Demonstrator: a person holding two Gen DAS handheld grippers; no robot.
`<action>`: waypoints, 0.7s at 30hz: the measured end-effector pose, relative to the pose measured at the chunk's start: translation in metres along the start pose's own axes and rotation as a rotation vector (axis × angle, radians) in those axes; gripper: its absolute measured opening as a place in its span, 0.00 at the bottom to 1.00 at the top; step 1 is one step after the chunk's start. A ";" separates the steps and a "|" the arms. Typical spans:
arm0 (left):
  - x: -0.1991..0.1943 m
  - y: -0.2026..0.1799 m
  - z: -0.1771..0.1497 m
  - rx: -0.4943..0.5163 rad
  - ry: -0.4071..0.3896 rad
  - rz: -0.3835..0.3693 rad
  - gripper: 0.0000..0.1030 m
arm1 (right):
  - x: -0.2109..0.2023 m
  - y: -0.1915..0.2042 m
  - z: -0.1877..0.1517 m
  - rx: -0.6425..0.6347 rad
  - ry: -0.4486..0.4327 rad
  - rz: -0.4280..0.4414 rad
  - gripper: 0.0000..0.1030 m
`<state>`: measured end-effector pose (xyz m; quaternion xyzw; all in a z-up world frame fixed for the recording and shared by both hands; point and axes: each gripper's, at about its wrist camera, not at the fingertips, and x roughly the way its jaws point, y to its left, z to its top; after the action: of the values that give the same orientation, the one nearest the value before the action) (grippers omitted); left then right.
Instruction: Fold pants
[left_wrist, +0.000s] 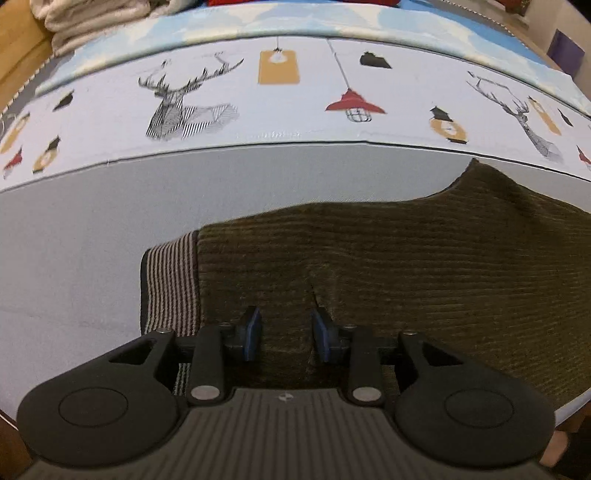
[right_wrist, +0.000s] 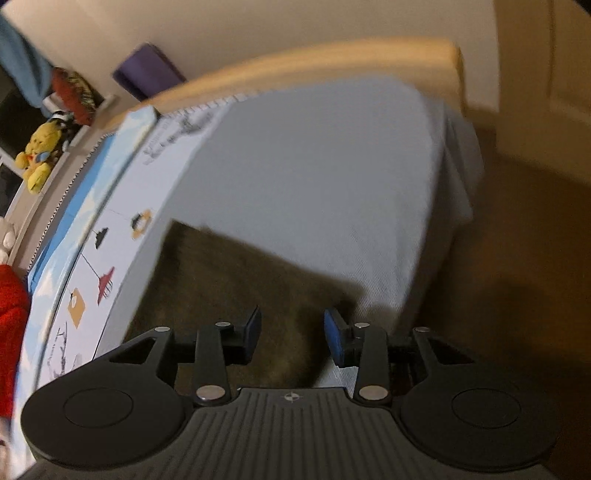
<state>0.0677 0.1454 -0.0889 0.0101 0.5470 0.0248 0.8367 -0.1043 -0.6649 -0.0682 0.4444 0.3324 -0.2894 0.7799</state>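
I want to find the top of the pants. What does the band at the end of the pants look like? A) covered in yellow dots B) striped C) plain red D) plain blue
B: in the left wrist view the band at the left end of the olive pants shows thin light and dark stripes.
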 end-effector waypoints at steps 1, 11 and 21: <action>0.002 -0.001 -0.001 -0.003 0.005 0.000 0.34 | 0.003 -0.006 -0.001 0.021 0.015 0.003 0.39; 0.009 -0.004 -0.002 0.022 0.025 0.027 0.34 | 0.034 -0.014 0.004 0.074 0.062 -0.003 0.43; 0.011 -0.004 -0.002 0.025 0.030 0.027 0.34 | 0.024 -0.003 0.006 0.091 -0.029 -0.042 0.25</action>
<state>0.0707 0.1421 -0.1001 0.0274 0.5596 0.0293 0.8278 -0.0900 -0.6750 -0.0864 0.4680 0.3171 -0.3270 0.7573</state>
